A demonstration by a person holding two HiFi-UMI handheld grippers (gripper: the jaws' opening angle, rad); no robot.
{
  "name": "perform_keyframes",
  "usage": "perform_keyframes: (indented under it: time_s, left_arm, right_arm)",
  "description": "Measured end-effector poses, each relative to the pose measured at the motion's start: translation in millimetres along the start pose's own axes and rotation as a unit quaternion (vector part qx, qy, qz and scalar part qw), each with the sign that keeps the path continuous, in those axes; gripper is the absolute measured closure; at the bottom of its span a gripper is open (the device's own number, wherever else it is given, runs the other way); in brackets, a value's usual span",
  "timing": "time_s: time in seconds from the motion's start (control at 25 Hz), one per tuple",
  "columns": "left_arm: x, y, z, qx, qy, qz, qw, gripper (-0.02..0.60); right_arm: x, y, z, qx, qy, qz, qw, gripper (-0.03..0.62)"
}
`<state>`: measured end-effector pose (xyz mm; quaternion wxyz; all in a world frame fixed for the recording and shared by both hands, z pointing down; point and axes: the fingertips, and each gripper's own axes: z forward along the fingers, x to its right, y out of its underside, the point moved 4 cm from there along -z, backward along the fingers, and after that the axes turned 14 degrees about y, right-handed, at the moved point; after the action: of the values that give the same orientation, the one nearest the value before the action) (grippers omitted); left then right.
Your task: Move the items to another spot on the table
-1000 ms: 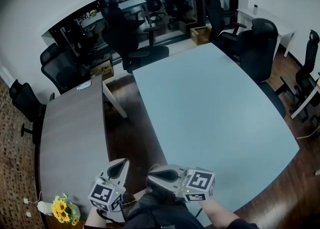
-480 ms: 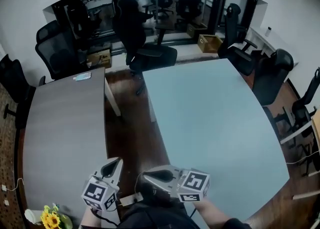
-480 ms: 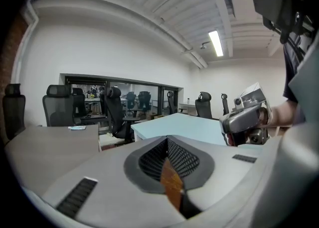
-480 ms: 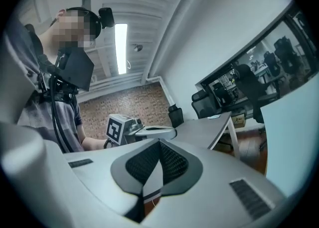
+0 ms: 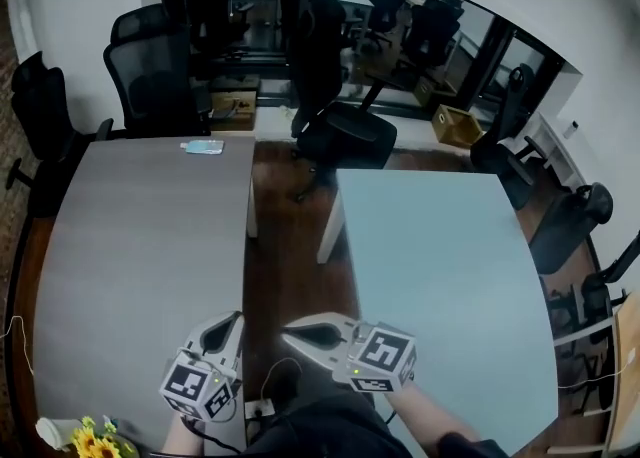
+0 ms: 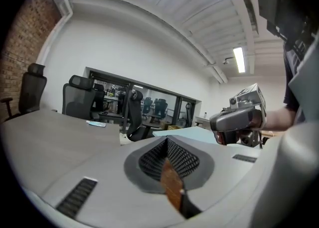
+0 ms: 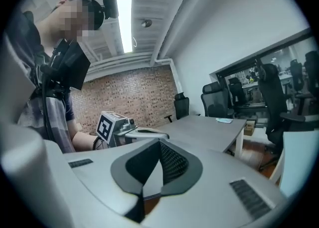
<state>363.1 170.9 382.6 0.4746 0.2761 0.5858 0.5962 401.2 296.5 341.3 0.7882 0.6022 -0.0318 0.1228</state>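
Both grippers hang low over the dark floor between two tables, each empty. My left gripper (image 5: 234, 320) is shut and sits just off the grey table (image 5: 130, 246). My right gripper (image 5: 290, 332) is shut too, beside the light blue table (image 5: 440, 266). On the grey table's far edge lies a small pale blue packet (image 5: 203, 147). The left gripper view shows its closed jaws (image 6: 167, 140), the packet (image 6: 95, 123) far off, and the right gripper (image 6: 238, 120). In the right gripper view the closed jaws (image 7: 159, 145) point past the left gripper (image 7: 122, 128) toward the grey table (image 7: 199, 127).
Yellow flowers (image 5: 95, 441) and a white cup (image 5: 55, 433) stand at the grey table's near left corner. Black office chairs (image 5: 150, 76) (image 5: 345, 131) stand behind the tables, with a cardboard box (image 5: 460, 124) on the floor. A power strip (image 5: 255, 409) lies underfoot.
The head view has swung left, so the grey table now fills the left side. Both grippers have moved left with it and now hang over the floor gap. Both stay shut.
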Motion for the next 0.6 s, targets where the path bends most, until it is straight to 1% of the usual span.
perform_keyframes:
  time_s: [0.08,0.16,0.28,0.32,0.4,0.48,0.6]
  left_arm:
    - [-12,-3,2,0.002,-0.01,-0.007,0.9999,0.581]
    - [-24,-10,8,0.004,-0.017,-0.004,0.9998,0.581]
    - [-39,-23,31,0.01,-0.032,0.002,0.9994,0.581]
    - [-41,-28,44,0.011,-0.036,0.006,0.9993,0.581]
    - [-45,-40,74,0.008,-0.04,0.027,0.9988,0.581]
    - [-54,-48,108,-0.007,-0.04,0.045,0.9982,0.581]
    - [-71,-55,155,-0.029,-0.043,0.042,0.9978,0.581]
  right_arm:
    - [7,-11,12,0.002,-0.011,-0.007,1.0,0.615]
    - [18,-19,22,0.007,-0.025,-0.011,1.0,0.615]
    - [43,-27,37,0.013,-0.047,-0.006,0.999,0.615]
    - [53,-29,42,0.018,-0.056,0.0,0.998,0.615]
    - [76,-33,51,0.031,-0.071,0.01,0.997,0.615]
    - [103,-35,60,0.037,-0.082,0.018,0.996,0.615]
    - [142,-33,68,0.033,-0.103,0.02,0.994,0.615]
